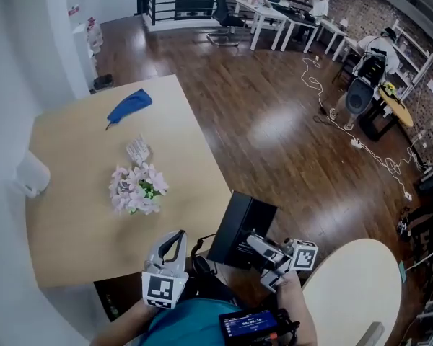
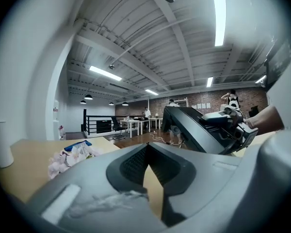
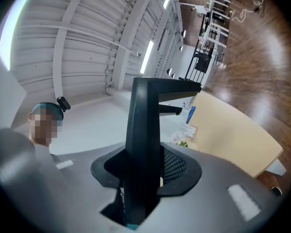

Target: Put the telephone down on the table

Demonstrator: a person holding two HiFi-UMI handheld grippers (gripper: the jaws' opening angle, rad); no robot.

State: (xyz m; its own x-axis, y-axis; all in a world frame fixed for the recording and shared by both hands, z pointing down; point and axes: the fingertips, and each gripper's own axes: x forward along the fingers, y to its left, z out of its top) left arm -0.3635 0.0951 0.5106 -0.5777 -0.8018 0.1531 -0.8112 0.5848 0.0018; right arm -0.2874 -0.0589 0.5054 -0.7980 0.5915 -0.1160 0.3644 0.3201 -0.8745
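The telephone (image 1: 239, 229) is a black flat unit, held in the air just off the tan table's (image 1: 72, 222) near right corner. My right gripper (image 1: 254, 242) is shut on its lower edge. In the right gripper view the telephone (image 3: 143, 140) stands upright between the jaws of that gripper (image 3: 144, 161). My left gripper (image 1: 172, 247) is over the table's near edge, left of the telephone, its jaws together at the tips with nothing in them. The left gripper view shows this gripper (image 2: 146, 147) in front and the telephone (image 2: 191, 130) to the right.
A bunch of pink flowers (image 1: 136, 189) lies mid-table, with a small white packet (image 1: 138, 150) behind it. A blue cloth (image 1: 130, 107) sits at the far edge and a white roll (image 1: 32, 173) at the left. A round white table (image 1: 353, 287) stands at the lower right.
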